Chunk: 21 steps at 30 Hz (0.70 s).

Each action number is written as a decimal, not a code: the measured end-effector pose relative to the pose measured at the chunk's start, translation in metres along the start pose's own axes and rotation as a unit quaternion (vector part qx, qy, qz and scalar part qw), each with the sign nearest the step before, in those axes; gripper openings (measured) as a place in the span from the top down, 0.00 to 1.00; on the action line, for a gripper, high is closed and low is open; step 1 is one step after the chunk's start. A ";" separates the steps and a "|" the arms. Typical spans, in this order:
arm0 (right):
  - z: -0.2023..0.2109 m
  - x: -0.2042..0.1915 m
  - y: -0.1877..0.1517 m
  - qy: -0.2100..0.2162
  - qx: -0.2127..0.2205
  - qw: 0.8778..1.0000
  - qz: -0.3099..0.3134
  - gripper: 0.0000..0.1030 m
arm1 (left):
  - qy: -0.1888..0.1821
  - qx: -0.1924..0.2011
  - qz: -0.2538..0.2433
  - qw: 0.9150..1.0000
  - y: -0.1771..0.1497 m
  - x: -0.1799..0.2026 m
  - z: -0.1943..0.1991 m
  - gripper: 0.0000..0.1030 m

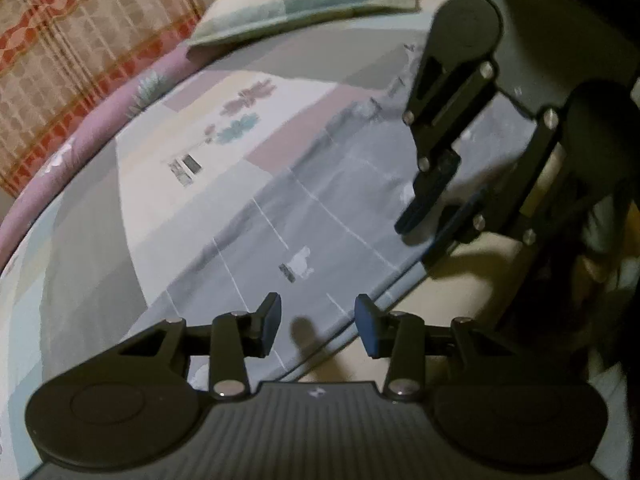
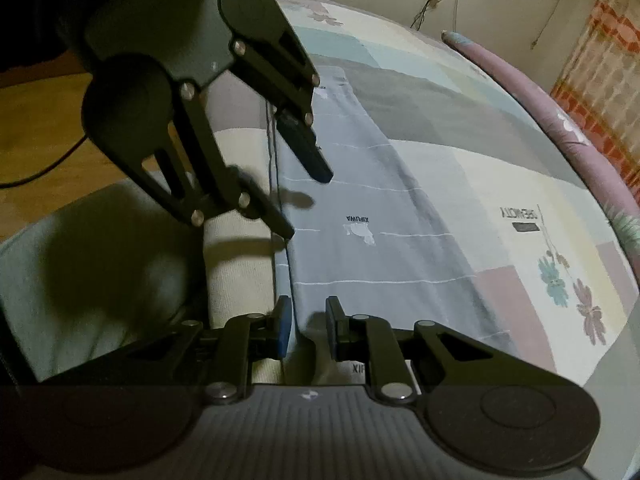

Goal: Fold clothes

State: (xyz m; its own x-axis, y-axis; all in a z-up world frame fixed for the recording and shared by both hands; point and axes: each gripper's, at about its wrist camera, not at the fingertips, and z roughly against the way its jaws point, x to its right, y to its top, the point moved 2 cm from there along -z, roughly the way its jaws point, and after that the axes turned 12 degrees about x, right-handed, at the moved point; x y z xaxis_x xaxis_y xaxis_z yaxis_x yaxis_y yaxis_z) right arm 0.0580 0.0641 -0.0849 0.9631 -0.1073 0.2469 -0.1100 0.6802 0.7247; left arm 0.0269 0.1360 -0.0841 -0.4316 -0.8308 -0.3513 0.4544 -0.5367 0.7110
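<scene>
While both hand-held grippers hover, nothing's grabbed yet.
Left hand-held gripper (image 1: 318, 326) half-open, right hand-held gripper (image 2: 307, 328) narrow, straddling grey garment (image 2: 360, 216) edge for folding on bed (image 2: 500, 168).

A bed (image 1: 92, 240) with a pastel patchwork sheet carried a flat grey garment (image 1: 320, 208) crossed by thin white lines, and a pillow (image 1: 304, 0) farther back.

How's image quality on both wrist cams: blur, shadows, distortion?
Left wrist: dim warm light, right tongs motion-smeared, bed sheet curved by fisheye. Right wrist: left tongs blurred, heavy shadow lower left, grey garment print readable.
</scene>
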 end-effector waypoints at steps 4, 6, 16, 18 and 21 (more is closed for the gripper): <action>-0.006 0.001 0.004 0.005 0.005 1.000 -0.006 0.80 | -0.014 -0.002 -0.011 1.000 -0.004 -0.001 -0.005 0.61; -0.012 0.002 0.004 0.009 0.001 1.000 -0.008 0.80 | -0.020 -0.001 -0.017 1.000 -0.004 -0.001 -0.004 0.62; -0.018 0.004 0.012 0.021 -0.005 1.000 -0.016 0.99 | -0.058 -0.002 -0.038 0.998 -0.005 0.001 -0.007 0.96; -0.013 0.008 0.016 0.032 0.004 0.999 -0.041 0.99 | -0.059 -0.007 -0.036 0.998 -0.007 0.000 -0.004 0.96; -0.009 0.010 0.018 0.050 0.011 0.996 -0.068 0.99 | -0.070 -0.013 -0.017 0.997 -0.012 -0.004 0.003 0.96</action>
State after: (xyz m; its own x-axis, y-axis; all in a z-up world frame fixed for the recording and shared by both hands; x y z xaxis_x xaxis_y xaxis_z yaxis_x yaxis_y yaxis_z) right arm 0.0683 0.0814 -0.0753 0.9889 -0.1243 0.0816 0.0188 0.6487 0.7608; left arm 0.0209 0.1462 -0.0891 -0.5508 -0.7841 -0.2860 0.4564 -0.5698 0.6834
